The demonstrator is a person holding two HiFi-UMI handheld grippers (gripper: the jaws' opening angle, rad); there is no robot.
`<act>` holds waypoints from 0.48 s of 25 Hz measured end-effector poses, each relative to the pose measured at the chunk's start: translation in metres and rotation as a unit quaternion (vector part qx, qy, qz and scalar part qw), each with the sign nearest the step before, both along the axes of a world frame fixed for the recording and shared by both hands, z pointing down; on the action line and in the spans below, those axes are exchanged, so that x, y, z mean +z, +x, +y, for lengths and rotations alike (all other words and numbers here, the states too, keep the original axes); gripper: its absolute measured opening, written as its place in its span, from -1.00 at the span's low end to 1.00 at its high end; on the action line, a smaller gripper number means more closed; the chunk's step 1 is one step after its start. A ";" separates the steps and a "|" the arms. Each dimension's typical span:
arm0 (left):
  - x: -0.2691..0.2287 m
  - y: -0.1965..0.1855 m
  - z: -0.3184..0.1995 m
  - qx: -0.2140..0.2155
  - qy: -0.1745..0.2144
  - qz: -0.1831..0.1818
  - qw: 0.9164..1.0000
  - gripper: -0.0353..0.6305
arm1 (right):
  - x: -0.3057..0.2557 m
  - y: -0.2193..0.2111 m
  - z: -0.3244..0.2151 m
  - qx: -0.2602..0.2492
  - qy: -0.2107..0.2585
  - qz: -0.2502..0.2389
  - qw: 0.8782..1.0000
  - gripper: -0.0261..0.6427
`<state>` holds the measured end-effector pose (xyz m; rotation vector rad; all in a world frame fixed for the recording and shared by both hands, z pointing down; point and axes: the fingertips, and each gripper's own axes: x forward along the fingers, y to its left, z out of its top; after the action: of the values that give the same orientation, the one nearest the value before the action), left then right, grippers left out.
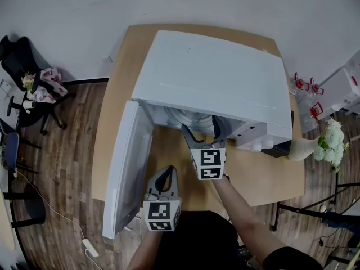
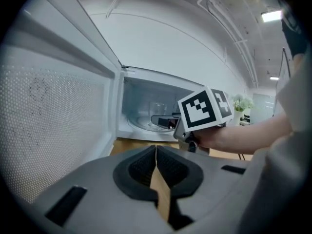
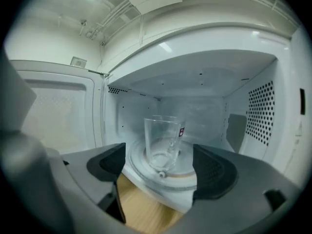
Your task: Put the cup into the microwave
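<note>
Inside the microwave [image 1: 214, 77], twelve o'clock of our right gripper [image 3: 158, 162], the cup [image 3: 163, 140] stands upright on the turntable [image 3: 183, 175], clear of those wide-parted empty jaws, while our left gripper [image 2: 156, 165], jaws pressed together on nothing, hangs at seven o'clock, we judge for the door [image 1: 126, 167].

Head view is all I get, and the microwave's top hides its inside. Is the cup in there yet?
Observer: Yes. The right gripper view shows the clear cup standing upright on the turntable inside the microwave.
Operator: Is the right gripper holding it?
Observer: No. The right gripper has its jaws wide apart and they do not touch the cup.
</note>
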<state>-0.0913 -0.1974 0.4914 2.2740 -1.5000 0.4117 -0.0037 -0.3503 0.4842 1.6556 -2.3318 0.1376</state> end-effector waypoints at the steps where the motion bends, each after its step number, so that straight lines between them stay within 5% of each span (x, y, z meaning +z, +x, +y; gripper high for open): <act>1: -0.001 0.001 0.002 0.001 0.002 0.001 1.000 -0.88 | 0.001 0.002 0.004 0.001 -0.003 -0.001 1.000 0.25; 12: -0.018 0.012 0.018 0.014 0.026 0.003 1.000 -0.88 | 0.006 0.018 0.055 0.002 -0.048 -0.031 0.998 0.25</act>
<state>-0.0797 -0.1790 0.4735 2.3378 -1.4937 0.3772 0.0148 -0.2952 0.4903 1.6328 -2.3269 0.2995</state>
